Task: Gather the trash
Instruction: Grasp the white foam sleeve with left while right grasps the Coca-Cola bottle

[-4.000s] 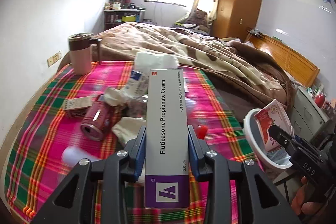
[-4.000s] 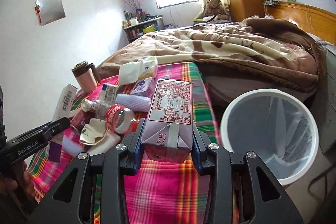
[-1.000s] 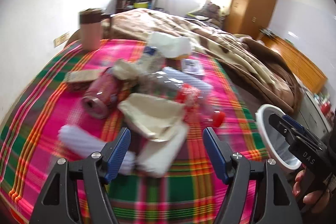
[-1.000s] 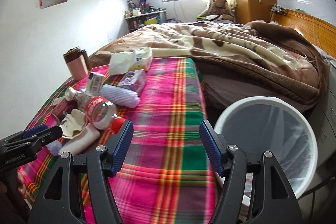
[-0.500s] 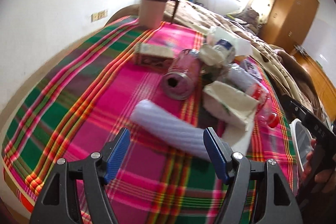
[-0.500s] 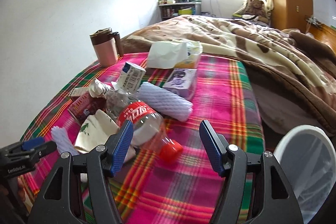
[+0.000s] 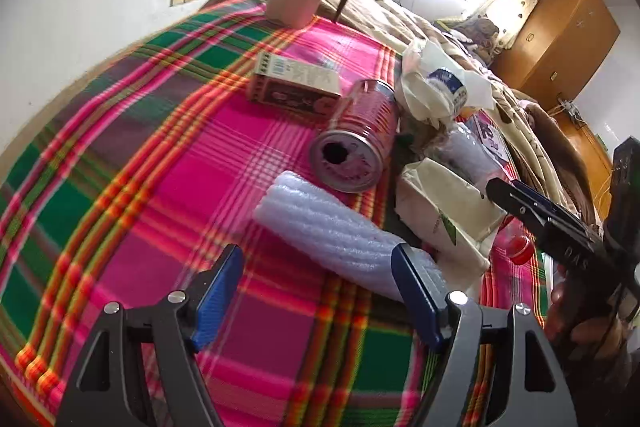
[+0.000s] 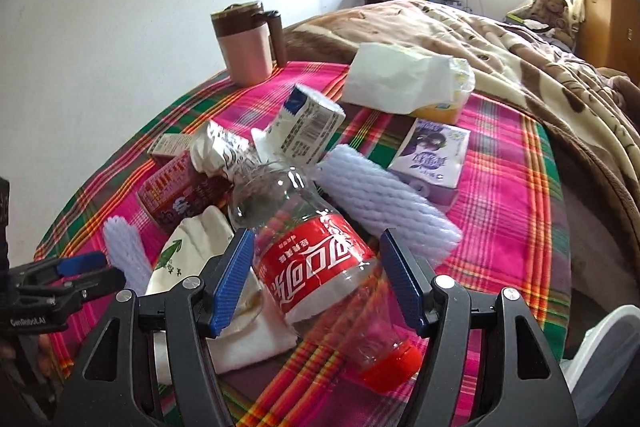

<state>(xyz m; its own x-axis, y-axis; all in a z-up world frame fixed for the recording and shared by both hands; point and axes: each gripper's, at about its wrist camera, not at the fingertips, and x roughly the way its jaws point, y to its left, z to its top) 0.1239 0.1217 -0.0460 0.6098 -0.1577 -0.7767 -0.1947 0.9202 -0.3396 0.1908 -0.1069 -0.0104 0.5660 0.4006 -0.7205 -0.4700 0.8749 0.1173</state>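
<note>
Trash lies piled on a plaid bedspread. My left gripper hovers low over it, jaws opening; the near end of a white foam sleeve reaches in beside its right finger, untouched. Behind the sleeve lie a red can, a small box and a white paper bag. My right gripper stands open astride a clear cola bottle with a red cap. The bottle rests on the bedspread and the pads are not seen pressing it. Each gripper shows in the other's view: right gripper, left gripper.
A pink mug stands at the back of the bedspread. A tissue pack, a purple packet, a milk carton and a second foam sleeve lie around the bottle. The white bin's rim shows at lower right; a brown blanket lies beyond.
Four seconds ago each gripper held a box; both are empty now. Over the last second both swung left and lower onto the pile, the right from the bin to the bottle.
</note>
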